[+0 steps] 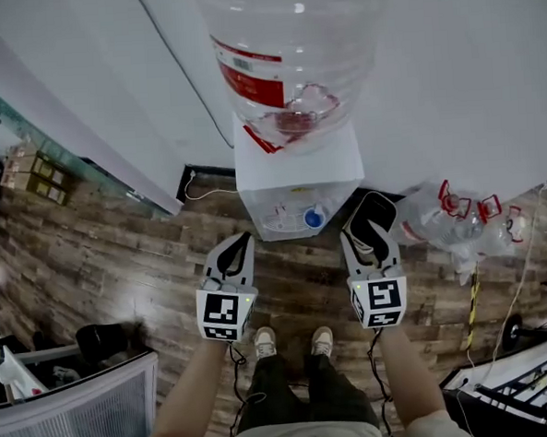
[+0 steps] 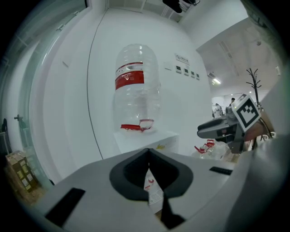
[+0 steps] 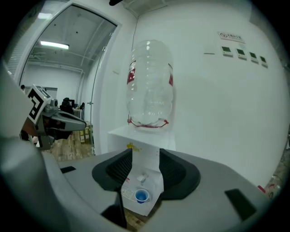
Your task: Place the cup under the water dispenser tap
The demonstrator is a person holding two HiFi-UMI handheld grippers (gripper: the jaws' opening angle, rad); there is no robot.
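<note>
Closest thing to the head cam is the person's two forearms, reaching forward side by side with a claw in each hand. The marker cubes face up and both noses tip a little downward at the water dispenser (image 1: pixel 298 165).

The left claw (image 1: pixel 245 239) is pressed together with nothing in it. In its own view the tips meet and only a sliver of the dispenser shows below them. The right claw (image 1: pixel 373 214) is spread partway and empty too. In its own view you look straight through the gap at the blue cup (image 3: pixel 142 195), which sits on the drip tray (image 1: pixel 288 223) right below the tap (image 3: pixel 142 178). So the cup (image 1: pixel 314 217) is already where it should be, upright, and well apart from both claws.

To me the placing looks done and what's left is just not ruining it. I'd keep both claws out of the alcove and not swing the right one across the front, since a light cup like that probably tips at a nudge. I'd also check it's centred under the spout. It looks about right from here, but I can't say for sure.

Both claws hang over the wooden floor (image 1: pixel 119 268), short of the dispenser's front.
</note>
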